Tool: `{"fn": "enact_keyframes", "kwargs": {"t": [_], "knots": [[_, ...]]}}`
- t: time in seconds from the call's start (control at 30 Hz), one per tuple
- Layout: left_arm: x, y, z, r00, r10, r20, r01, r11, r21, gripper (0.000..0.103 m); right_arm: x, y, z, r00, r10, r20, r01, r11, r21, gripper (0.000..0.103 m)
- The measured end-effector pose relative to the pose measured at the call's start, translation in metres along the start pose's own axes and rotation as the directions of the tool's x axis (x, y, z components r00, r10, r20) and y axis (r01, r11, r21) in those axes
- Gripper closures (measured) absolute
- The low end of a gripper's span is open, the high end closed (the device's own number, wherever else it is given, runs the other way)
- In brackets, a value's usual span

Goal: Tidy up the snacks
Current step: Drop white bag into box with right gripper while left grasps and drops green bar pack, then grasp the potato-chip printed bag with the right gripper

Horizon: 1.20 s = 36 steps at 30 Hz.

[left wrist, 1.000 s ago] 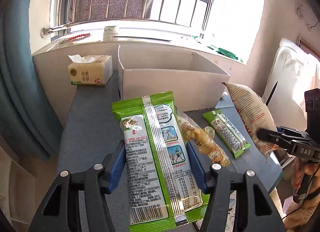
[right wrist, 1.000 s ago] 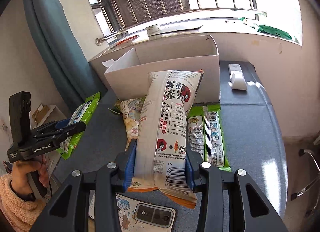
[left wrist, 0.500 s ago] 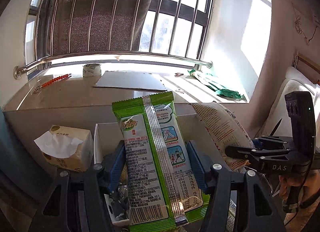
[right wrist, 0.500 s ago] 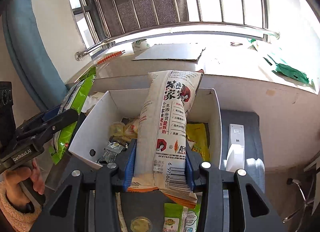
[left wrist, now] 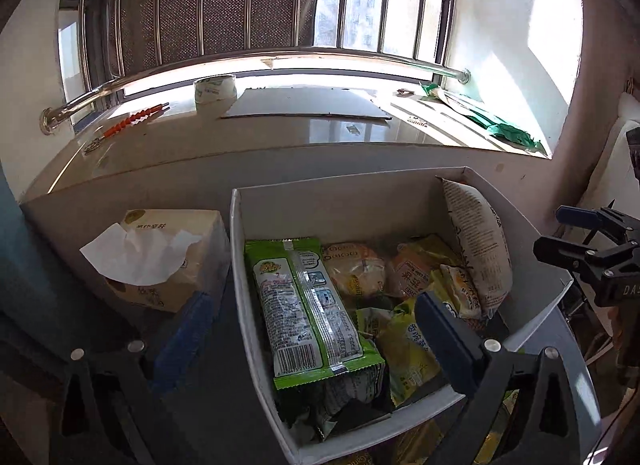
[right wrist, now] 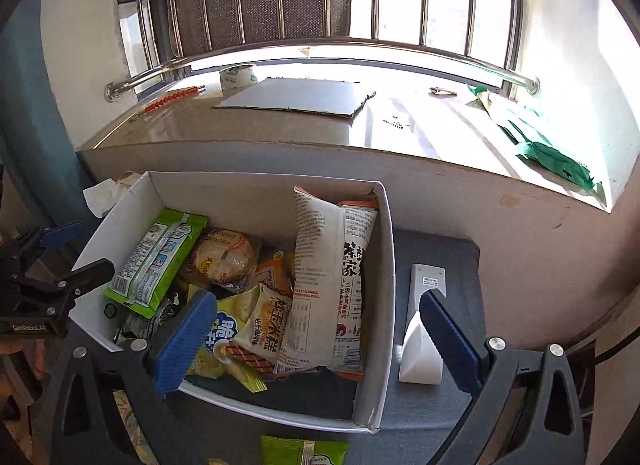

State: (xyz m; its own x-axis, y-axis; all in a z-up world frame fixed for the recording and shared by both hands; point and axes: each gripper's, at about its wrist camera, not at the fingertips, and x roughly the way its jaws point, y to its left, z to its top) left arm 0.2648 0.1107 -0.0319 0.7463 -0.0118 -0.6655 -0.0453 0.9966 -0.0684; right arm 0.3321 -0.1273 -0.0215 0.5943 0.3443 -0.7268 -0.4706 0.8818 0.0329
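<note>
Our left gripper [left wrist: 316, 329] and right gripper [right wrist: 320, 337] are opening, nothing clamped; green packet [left wrist: 308, 305] looks light, crinkly, so we'd pinch mid-body.

The table [right wrist: 440, 417] had a grey-blue cloth-like top and stood against the wall under the window sill. On it sat an open white cardboard box [right wrist: 382, 265] filled with snack packets. A white remote control [right wrist: 422, 325] lay just beside the box's right wall. A tissue pack [left wrist: 168, 261] stood next to the left wall. A green snack packet [right wrist: 304, 451] lay in front of the box.
</note>
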Motion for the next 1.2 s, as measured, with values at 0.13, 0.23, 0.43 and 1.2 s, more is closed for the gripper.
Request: {"fn": "enact_keyframes", "kwargs": {"t": [0.13, 0.23, 0.43, 1.2], "knots": [[-0.035, 0.006, -0.004, 0.998, -0.052, 0.047, 0.054, 0.998, -0.034, 0.000, -0.026, 0.010, -0.012, 0.999, 0.044, 0.027, -0.043, 0.999, -0.018, 0.000], [-0.065, 0.002, -0.016, 0.992, -0.090, 0.084, 0.094, 0.995, -0.037, 0.000, -0.054, 0.016, -0.034, 0.986, 0.153, 0.068, -0.153, 0.988, -0.001, 0.000], [-0.117, -0.023, -0.064, 0.988, -0.084, 0.133, 0.081, 0.996, 0.026, 0.000, -0.095, 0.037, -0.103, 0.953, 0.291, 0.080, -0.293, 0.956, 0.016, 0.000], [-0.145, -0.046, -0.205, 1.000, -0.004, 0.001, 0.004, 0.990, -0.141, 0.000, -0.101, 0.082, -0.216, 0.948, 0.316, 0.036, -0.315, 0.949, -0.025, 0.000]]}}
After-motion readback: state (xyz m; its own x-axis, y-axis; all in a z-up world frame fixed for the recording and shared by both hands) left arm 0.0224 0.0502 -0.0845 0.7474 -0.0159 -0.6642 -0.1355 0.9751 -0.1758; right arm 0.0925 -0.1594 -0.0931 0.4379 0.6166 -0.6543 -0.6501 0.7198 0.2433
